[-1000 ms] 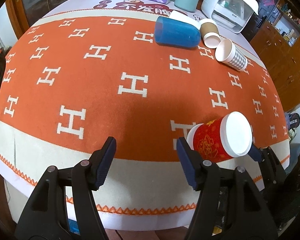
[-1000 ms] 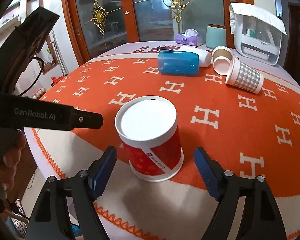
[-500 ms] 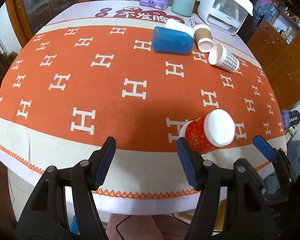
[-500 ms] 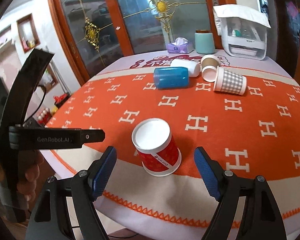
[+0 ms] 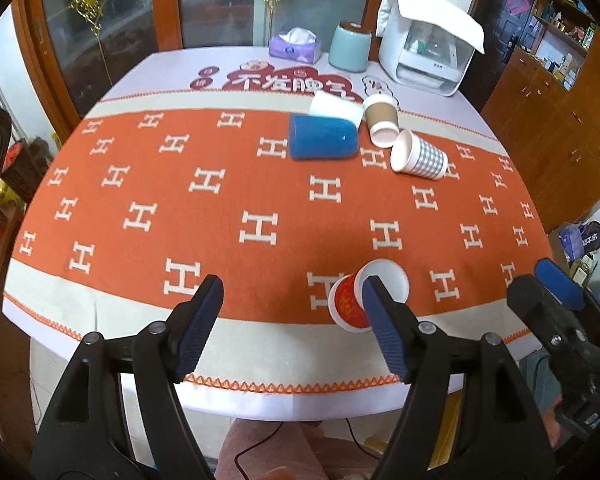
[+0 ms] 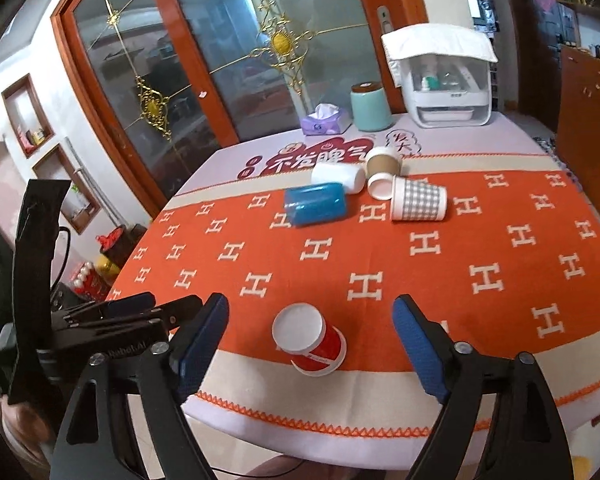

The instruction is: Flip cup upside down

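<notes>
Red paper cup [image 6: 310,338]: inverted, near desk [image 6: 380,264] front edge | left gripper [image 5: 292,326], right gripper [image 6: 312,348]: wide, empty | Judgement: flip done; withdraw without nudging cup.

My left gripper [image 5: 292,320] hangs open above the table edge [image 5: 260,396]; the red cup [image 5: 350,304] stands upside down on the orange cloth [image 5: 220,208], my right gripper [image 5: 556,292] nearby.
</notes>
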{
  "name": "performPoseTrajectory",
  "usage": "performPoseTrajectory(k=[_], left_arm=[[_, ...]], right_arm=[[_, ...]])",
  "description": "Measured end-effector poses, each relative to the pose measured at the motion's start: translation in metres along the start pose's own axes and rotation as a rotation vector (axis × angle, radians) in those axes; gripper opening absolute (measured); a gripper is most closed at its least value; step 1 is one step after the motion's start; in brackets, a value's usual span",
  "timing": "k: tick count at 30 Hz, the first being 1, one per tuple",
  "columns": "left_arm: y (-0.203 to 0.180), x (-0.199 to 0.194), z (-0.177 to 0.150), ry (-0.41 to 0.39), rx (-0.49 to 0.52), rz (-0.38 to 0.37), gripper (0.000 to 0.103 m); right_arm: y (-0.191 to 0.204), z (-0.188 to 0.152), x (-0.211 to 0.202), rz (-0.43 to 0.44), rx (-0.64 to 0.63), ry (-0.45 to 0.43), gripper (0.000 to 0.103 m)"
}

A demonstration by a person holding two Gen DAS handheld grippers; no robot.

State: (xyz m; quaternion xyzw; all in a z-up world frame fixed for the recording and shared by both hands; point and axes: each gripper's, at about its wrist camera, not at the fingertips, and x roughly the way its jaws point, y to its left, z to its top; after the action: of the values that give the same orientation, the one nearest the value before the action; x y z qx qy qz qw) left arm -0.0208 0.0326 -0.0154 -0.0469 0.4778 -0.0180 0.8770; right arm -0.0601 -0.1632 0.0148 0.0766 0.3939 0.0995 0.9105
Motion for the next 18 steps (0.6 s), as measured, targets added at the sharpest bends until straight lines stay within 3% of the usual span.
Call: performPoseTrajectory(k=[18], left_arm=[[-0.017, -0.021, 0.004, -0.066, 0.017, 0.050, 0.071]], right_arm=[[0.010, 0.009, -0.008, -0.051, -0.004, 0.022, 0.091]])
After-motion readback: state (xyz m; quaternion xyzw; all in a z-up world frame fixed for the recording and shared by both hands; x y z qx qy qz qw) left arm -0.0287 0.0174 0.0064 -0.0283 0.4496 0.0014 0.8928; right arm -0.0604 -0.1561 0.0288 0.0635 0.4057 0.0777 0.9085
